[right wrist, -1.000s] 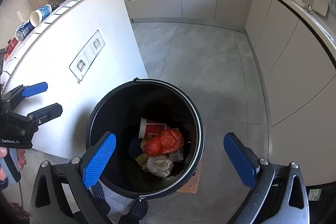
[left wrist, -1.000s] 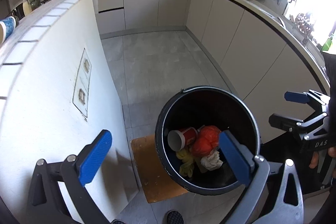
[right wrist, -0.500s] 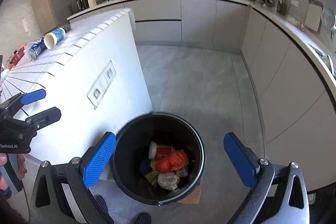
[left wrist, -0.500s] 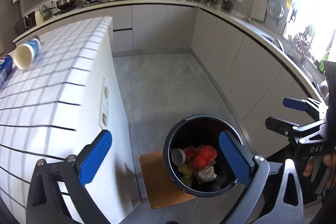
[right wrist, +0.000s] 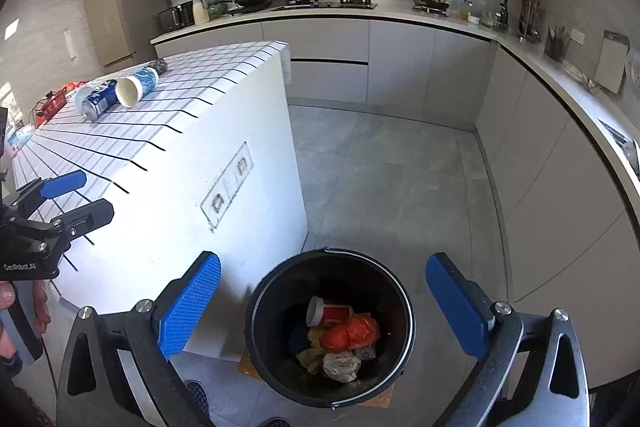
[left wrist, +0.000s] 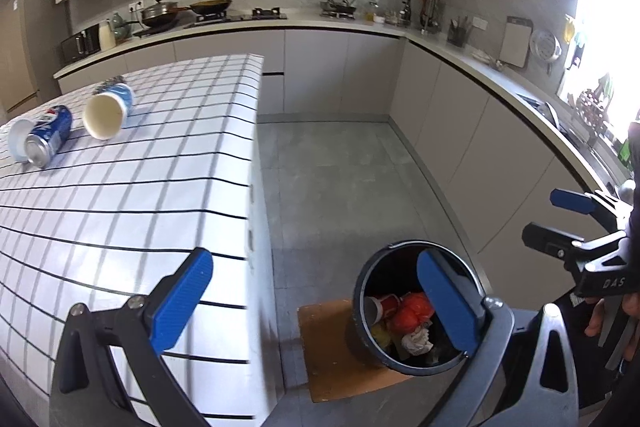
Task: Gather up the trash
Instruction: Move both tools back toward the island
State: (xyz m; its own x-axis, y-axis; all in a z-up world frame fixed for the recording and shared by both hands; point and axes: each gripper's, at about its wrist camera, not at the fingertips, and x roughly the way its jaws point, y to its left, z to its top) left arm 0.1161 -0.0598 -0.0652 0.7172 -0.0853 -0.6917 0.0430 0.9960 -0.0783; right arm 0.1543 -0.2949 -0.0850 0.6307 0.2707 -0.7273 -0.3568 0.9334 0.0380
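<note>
A black bin (left wrist: 362,311) (right wrist: 276,359) stands on the floor by the tiled island, holding a red cup, orange bag and crumpled paper. On the island top lie a blue-white paper cup (left wrist: 107,111) (right wrist: 136,87) and a blue soda can (left wrist: 46,139) (right wrist: 98,103), both on their sides. My left gripper (left wrist: 316,301) is open and empty, high above the island's edge and the bin. My right gripper (right wrist: 324,301) is open and empty above the bin. Each gripper shows in the other's view, the right (left wrist: 560,219) and the left (right wrist: 76,195).
The white tiled island (left wrist: 160,163) fills the left. A brown board (left wrist: 332,351) lies under the bin. Grey cabinets and a counter (left wrist: 460,43) with pots and utensils run along the back and right. Red items (right wrist: 52,103) lie at the island's far end.
Both grippers have risen and tilted up from over the bin. The island top with the cup and can has come into view. Both stay open and empty.
</note>
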